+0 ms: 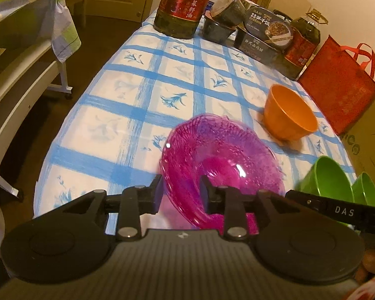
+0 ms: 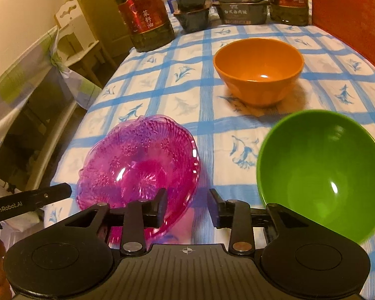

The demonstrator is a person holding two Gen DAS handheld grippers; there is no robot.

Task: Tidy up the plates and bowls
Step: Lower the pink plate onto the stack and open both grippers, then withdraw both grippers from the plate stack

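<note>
A pink patterned glass bowl (image 1: 220,150) sits on the blue-checked tablecloth (image 1: 137,92). My left gripper (image 1: 182,195) is open, and the bowl's near rim lies between its fingers without being pinched. An orange bowl (image 1: 290,115) stands upright further back. My right gripper (image 2: 188,202) is open over bare cloth, with the pink bowl (image 2: 137,165) at its left finger and a green bowl (image 2: 322,175) close on its right. The green bowl looks tilted toward me. One finger of the left gripper (image 2: 37,197) reaches to the pink bowl's left rim.
At the table's far end stand oil bottles (image 2: 145,12) and stacked dark food boxes (image 2: 240,5). A red bag (image 1: 337,85) and a cardboard box (image 1: 370,140) line the right side. White furniture (image 1: 25,80) stands left of the table edge.
</note>
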